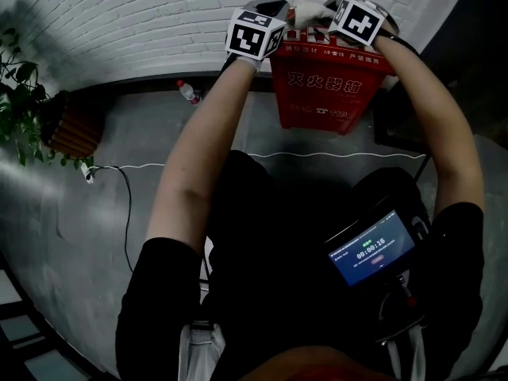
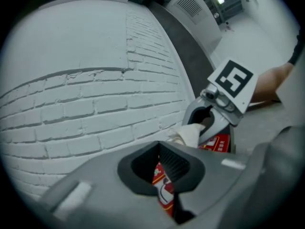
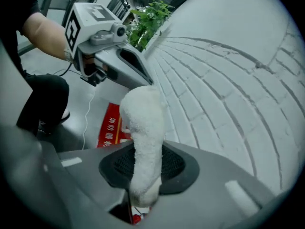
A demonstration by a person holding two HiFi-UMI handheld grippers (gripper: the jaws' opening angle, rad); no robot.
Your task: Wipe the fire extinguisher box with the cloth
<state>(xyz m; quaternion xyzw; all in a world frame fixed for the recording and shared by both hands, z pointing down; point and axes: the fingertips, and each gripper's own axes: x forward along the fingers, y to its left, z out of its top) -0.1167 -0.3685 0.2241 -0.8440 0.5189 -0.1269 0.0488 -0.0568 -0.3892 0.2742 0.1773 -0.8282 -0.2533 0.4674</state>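
Observation:
The red fire extinguisher box (image 1: 325,86) stands on the floor against the white brick wall. Both grippers are at its top. My left gripper (image 1: 255,34) is at the top left corner. In the left gripper view its jaws (image 2: 162,168) stand nearly closed, with a red edge of the box (image 2: 164,190) in the narrow gap. My right gripper (image 1: 357,18) is at the top right corner and is shut on a white cloth (image 3: 143,123). The cloth sticks out past the jaws (image 3: 145,163) toward the wall. It also shows in the head view (image 1: 309,10), between the two grippers.
A plastic bottle (image 1: 188,92) lies on the grey floor by the wall, left of the box. Farther left are a potted plant (image 1: 20,109) and a white cable (image 1: 198,163) that runs across the floor. A dark object (image 1: 397,117) stands right of the box. A lit screen (image 1: 371,248) hangs at my chest.

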